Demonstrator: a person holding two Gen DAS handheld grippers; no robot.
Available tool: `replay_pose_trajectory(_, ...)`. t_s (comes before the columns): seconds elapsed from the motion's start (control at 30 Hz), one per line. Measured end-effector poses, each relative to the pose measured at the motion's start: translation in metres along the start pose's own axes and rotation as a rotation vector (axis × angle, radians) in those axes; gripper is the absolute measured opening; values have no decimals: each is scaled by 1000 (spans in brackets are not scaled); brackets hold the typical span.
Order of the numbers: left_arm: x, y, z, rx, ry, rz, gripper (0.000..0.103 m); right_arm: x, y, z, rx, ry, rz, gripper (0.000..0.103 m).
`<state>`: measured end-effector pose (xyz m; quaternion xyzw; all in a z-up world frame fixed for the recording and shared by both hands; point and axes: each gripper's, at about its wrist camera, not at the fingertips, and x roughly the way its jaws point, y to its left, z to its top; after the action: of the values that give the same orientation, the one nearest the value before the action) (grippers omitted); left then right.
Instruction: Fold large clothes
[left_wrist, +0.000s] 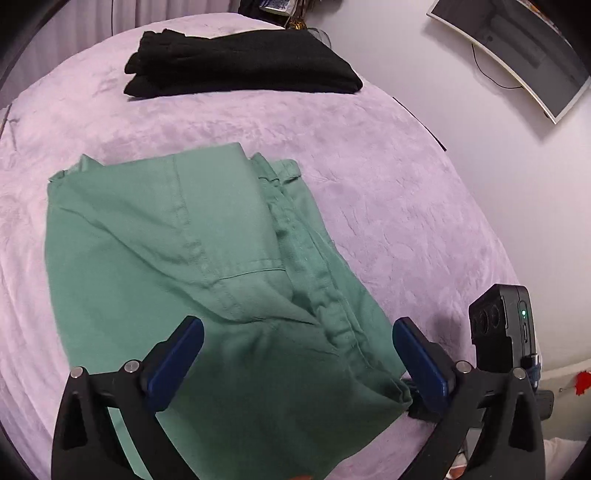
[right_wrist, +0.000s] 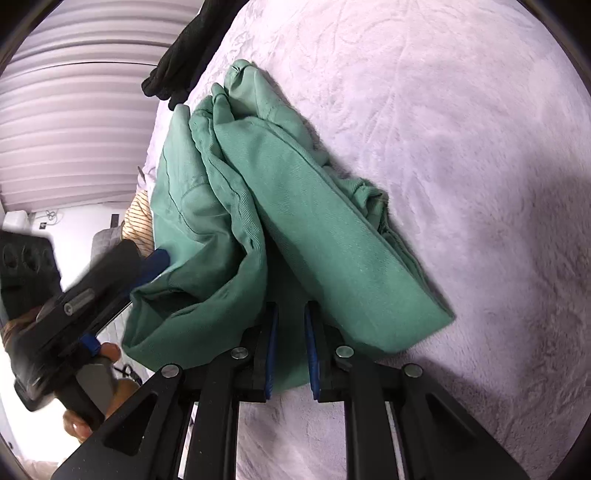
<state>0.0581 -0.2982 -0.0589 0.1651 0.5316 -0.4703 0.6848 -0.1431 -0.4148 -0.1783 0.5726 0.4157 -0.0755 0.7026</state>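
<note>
Your left claw (left_wrist: 297, 354) and right claw (right_wrist: 290, 354) are both matte black frames with triangular cut-outs, round silver screws at the joints, deep blue pads (left_wrist: 173, 360) inside the fingers, and a black camera box (left_wrist: 502, 319) showing a small green light.

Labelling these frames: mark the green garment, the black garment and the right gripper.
green garment (left_wrist: 155, 229): left wrist view, flat top layer.
black garment (left_wrist: 243, 62): left wrist view, middle of the folded stack.
right gripper (right_wrist: 290, 314): right wrist view, between the fingertips.
</note>
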Motion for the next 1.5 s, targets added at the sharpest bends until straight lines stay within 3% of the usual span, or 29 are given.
replay_pose_trajectory(0.07,-10,13,-1,-32,-15,28,102,-7,0,1,12,-16,26,29)
replay_pose_trajectory(0.13,-24,33,-6,-70,-42,73,102,-7,3,6,43,-37,96,60)
replay_pose_trajectory(0.17,-32,46,-10,-98,-58,102,102,-9,1,8,59,-46,134,63)
replay_pose_trajectory(0.33,-45,123,-28,-270,-67,229,102,-5,-3,25,128,-51,289,64)
replay_pose_trajectory(0.47,-32,174,-50,-390,-28,316,102,25,22,56,84,6,297,66)
replay_pose_trajectory(0.53,-23,190,-61,-438,-8,318,102,45,41,70,45,59,287,68)
replay_pose_trajectory(0.6,-19,199,-68,-478,-15,297,102,64,62,81,-9,114,225,68)
replay_pose_trajectory(0.67,-18,198,-67,-476,-15,312,102,77,86,89,-107,132,127,55)
replay_pose_trajectory(0.7,-18,195,-65,-464,-15,323,102,79,98,91,-160,128,86,16)
replay_pose_trajectory(0.73,-18,192,-61,-448,-15,331,102,76,107,93,-193,117,78,7)
replay_pose_trajectory(0.87,-16,171,-40,-377,-44,300,102,33,124,99,-269,10,157,6)
replay_pose_trajectory(0.97,0,154,-21,-344,-41,269,102,15,105,109,-236,-31,123,5)
replay_pose_trajectory(1.1,31,145,-11,-344,8,252,103,27,56,118,-139,-4,-26,8)
replay_pose_trajectory(1.2,27,152,-15,-371,9,230,103,20,37,117,-36,3,-8,12)
replay_pose_trajectory(1.33,9,159,-12,-333,-11,279,103,-16,59,112,-153,-99,-101,17)
replay_pose_trajectory(1.43,1,171,2,-346,-52,330,102,-28,91,121,-262,-131,-72,17)
replay_pose_trajectory(1.47,2,178,8,-371,-56,336,102,-26,96,126,-283,-120,-65,21)
replay_pose_trajectory(1.5,3,184,12,-393,-60,339,102,-20,105,133,-305,-110,-78,34)
